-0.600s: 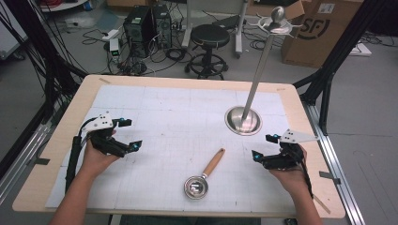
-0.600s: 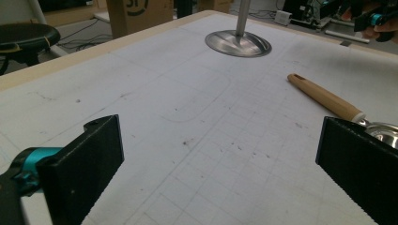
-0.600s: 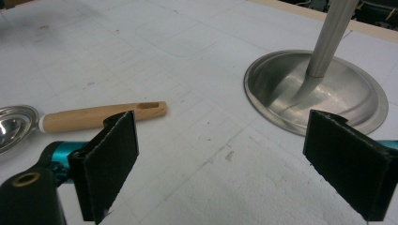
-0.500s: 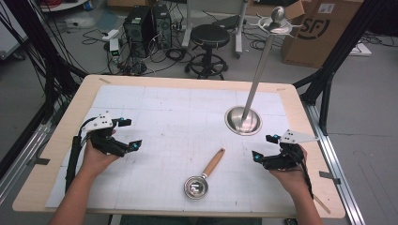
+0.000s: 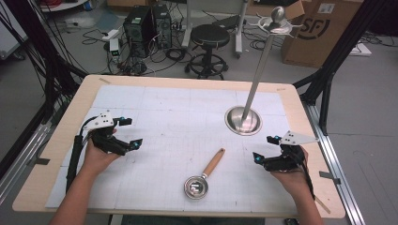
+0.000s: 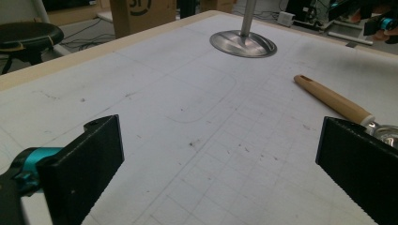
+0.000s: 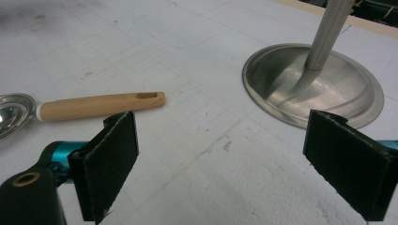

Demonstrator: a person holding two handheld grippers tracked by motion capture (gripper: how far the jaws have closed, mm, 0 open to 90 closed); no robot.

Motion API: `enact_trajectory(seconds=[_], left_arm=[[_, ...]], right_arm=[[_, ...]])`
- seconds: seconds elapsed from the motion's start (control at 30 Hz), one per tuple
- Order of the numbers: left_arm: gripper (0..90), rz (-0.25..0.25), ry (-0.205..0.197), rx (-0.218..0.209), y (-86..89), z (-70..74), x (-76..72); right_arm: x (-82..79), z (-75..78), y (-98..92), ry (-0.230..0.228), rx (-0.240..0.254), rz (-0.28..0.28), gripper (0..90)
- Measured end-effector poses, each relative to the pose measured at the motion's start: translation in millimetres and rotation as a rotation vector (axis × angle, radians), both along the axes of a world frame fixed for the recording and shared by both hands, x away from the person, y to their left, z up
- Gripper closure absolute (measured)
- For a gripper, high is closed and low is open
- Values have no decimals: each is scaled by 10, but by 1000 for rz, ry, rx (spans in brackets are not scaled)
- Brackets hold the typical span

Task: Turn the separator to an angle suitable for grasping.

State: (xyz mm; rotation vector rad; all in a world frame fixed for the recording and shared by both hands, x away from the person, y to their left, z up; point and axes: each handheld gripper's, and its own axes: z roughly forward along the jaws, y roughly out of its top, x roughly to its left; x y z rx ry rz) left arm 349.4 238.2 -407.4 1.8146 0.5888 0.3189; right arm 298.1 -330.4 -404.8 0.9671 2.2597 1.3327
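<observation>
plainly, nothing is held yet, and the layout reads like a start position. taking the table (image 5: 56, 154) as the landmark, everything else sits on it or around its edges. the largest thing on it is the metal stand (image 5: 242, 119), a round steel base toward the far right of the table with a tall pole rising to a knob and hooks at the top; i judge it is set well back so that it stays clear of the hands while giving a place to hang something.

next, the left gripper (image 5: 126, 132) rests by the table's left edge and the right gripper (image 5: 265, 148) by its right edge, each pointing inward. both sets of jaws stand wide apart with only bare table between them, gripping nothing. their parked spots on either side leave the middle free for a reach from either hand.

smallest is the scoop (image 5: 202, 176), lying flat near the table's front edge, about midway between the two grippers and well apart from both. it has a shallow, shiny metal bowl (image 5: 195, 187) nearest the person and a pale wooden handle (image 7: 101, 105) angled away toward the stand, with a small slot near the handle's end, probably for hanging. lying that way, the handle looks easy to pinch from the side.
</observation>
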Motion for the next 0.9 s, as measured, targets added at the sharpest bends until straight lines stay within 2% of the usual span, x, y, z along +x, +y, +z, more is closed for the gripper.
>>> enact_trajectory(seconds=[0.23, 0.43, 0.6, 0.77, 0.9], left_arm=[[18, 5, 15, 9, -7, -23, 13], [18, -8, -6, 8, -19, 9, -10], [18, -9, -2, 0, -8, 3, 2], [18, -4, -5, -16, 28, 20, -2], [18, -4, -10, -12, 34, 23, -4]], right_arm=[[5, -16, -68, 9, 39, -5, 91], [-44, -3, 4, 1, 1, 6, 91], [-46, 16, 56, -12, -15, 14, 100], [-19, -10, 125, -1, -33, 34, 137], [-13, -21, 177, 17, -46, 56, 174]])
